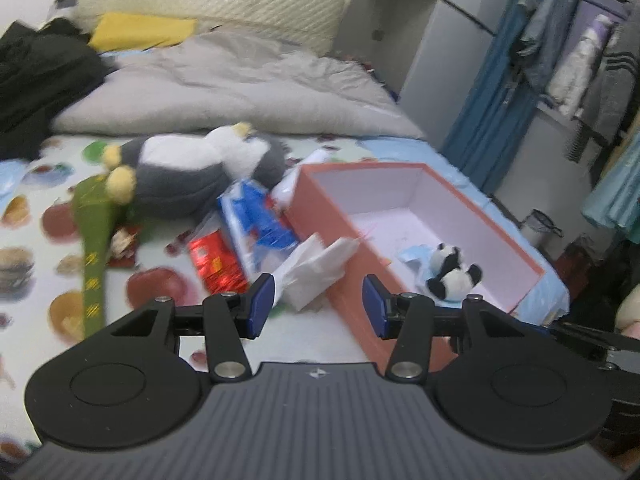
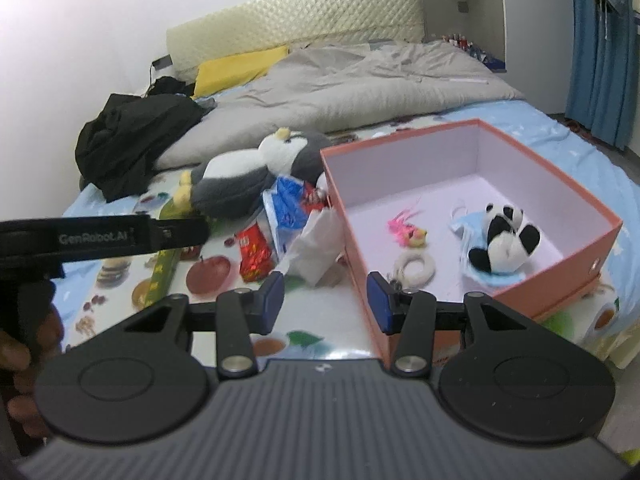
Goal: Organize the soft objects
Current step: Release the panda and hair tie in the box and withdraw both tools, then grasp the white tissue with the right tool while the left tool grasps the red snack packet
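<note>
An orange box (image 1: 320,208) (image 2: 608,236) stands open on the bed. Inside lie a small panda plush (image 1: 452,274) (image 2: 506,240) on blue masks, a pink toy (image 2: 406,230) and a white ring (image 2: 416,266). A grey and white penguin plush (image 1: 192,172) (image 2: 248,176) lies left of the box. White tissues (image 1: 316,268) (image 2: 316,248) lean on the box's near left corner. My left gripper (image 1: 318,306) is open and empty, just before the tissues. My right gripper (image 2: 326,304) is open and empty, before the box's near left corner.
Blue and white packs (image 1: 256,220) (image 2: 286,208), a red snack bag (image 1: 216,264) (image 2: 254,252) and a green toy mallet (image 1: 94,232) lie between penguin and box. A grey duvet (image 2: 348,84), black clothes (image 2: 132,140) and yellow pillow (image 1: 140,30) lie behind. A clothes rack (image 1: 580,60) stands right.
</note>
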Demonstrator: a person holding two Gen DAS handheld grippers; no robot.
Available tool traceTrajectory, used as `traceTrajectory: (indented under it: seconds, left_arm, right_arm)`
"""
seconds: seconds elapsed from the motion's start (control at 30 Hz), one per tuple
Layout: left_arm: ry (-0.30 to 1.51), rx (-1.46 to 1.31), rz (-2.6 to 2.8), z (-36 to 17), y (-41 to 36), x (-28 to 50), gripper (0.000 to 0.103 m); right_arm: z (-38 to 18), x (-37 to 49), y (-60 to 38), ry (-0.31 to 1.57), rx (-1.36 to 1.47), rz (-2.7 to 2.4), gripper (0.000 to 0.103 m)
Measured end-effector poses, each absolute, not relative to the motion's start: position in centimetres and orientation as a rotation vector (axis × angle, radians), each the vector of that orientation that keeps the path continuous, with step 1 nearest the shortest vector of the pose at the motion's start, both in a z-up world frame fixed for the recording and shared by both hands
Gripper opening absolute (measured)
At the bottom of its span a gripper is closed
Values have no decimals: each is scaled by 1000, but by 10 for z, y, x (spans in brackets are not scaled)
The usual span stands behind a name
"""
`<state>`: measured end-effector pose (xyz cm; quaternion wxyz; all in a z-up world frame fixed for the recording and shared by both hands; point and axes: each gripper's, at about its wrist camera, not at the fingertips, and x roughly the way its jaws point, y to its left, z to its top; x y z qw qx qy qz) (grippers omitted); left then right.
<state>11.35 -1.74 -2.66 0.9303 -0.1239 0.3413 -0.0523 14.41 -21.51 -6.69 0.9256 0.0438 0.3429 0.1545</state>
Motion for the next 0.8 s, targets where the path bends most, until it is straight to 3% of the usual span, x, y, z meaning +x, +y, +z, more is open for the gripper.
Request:
traceTrajectory:
  seconds: [0.27, 0.4, 0.8]
  left_arm:
    - [760, -313, -62, -52, 9, 80, 55]
    - [760, -313, -39, -59, 21, 71, 62]
    - [834, -360, 6, -101, 48, 105, 62]
  right_arm:
    - [-82, 120, -195, 759, 94, 350, 49]
    - [-91, 112, -185, 792, 94, 374, 49]
    - [-117, 139, -170, 819, 102, 335, 49]
